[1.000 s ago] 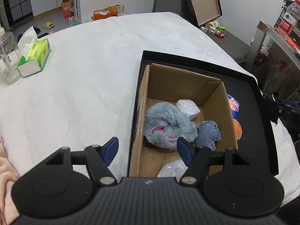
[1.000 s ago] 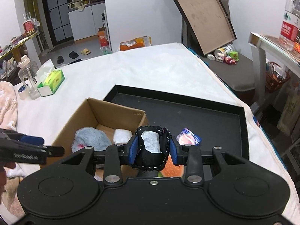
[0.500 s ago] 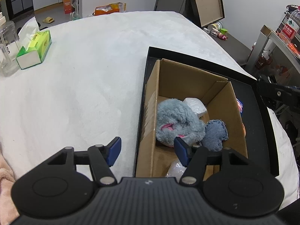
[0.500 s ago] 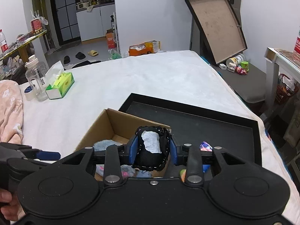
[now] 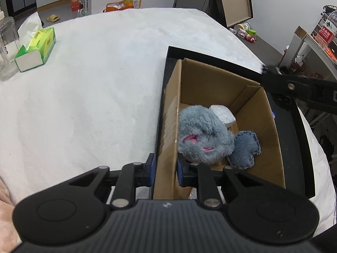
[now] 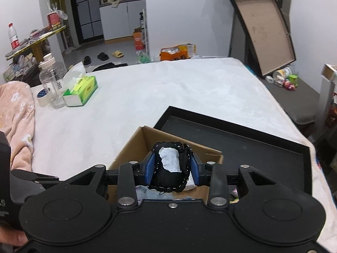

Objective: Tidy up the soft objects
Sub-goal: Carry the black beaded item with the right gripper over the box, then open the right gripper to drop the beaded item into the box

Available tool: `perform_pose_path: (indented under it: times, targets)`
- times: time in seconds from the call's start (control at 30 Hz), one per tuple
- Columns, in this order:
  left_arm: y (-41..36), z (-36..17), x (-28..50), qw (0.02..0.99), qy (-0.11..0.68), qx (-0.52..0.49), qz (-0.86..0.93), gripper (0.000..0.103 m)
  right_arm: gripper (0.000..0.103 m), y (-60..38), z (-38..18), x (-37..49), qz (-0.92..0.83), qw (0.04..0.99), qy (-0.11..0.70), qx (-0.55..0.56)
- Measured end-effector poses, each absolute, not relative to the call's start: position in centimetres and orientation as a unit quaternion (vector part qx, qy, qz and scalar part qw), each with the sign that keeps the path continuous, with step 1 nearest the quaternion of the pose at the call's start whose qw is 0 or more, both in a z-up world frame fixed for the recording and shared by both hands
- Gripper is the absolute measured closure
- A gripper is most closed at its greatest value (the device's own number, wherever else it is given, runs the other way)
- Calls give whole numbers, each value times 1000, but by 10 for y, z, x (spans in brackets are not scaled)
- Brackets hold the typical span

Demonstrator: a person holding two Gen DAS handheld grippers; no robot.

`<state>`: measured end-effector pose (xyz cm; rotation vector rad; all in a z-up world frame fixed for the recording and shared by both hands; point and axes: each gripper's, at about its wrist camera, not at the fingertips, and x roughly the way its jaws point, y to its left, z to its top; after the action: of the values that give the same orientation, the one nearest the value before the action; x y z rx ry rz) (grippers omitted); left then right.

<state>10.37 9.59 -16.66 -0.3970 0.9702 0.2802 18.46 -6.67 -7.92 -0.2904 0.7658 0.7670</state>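
The left gripper (image 5: 164, 171), black with blue pads, pointed steeply downward. Its jaws had just been closing and now pinched the near left wall of an open brown cardboard box (image 5: 169, 126), one pad outside the wall and one inside. Just beyond the inner pad, inside the box, lay a fluffy grey plush toy with pink stitching (image 5: 203, 136). To the right of the plush lay a small blue denim pouch with frayed edges (image 5: 245, 147), touching it, and behind both sat a white crumpled packet (image 5: 223, 115). The box stood in the left end of a shallow black rectangular tray (image 5: 303, 147), which rested on a white fuzzy bedcover (image 5: 94, 97). Far off to the upper left stood a green tissue box (image 5: 36, 48) with a clear plastic bottle (image 5: 7, 48) beside it.

The right gripper (image 6: 171, 168), also black with blue pads, was angled downward above the cardboard box (image 6: 130, 147). Its pads were pressed against the sides of a small black fabric cushion with pale stitching and a white patch (image 6: 171, 166), held off any surface over the box's opening. Beyond the cushion stretched the black tray (image 6: 242, 143), its visible floor bare. To the far left lay a pink patterned blanket (image 6: 19, 118), with the tissue box (image 6: 81, 90), the bottle (image 6: 52, 84) and a roll of tape (image 6: 43, 97) grouped behind it. At the lower left edge, part of a hand (image 6: 11, 237) showed beside the left gripper's black body.
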Motion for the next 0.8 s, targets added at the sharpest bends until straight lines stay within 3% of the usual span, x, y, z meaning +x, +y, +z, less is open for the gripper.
perform_pose_path:
  times: [0.4,0.73,0.8]
  targets:
    - [99,-173,104,853,464,-202,126,89,67,-39,-87,195,367,841,375,-130]
    - [99,-173,104,853,463,-204,125,89,39,-29,-88,204,372,843,369,-122]
    - [98,-173,104,853,464,-203,126,89,38,-34,-88,204,370,844,369,-120]
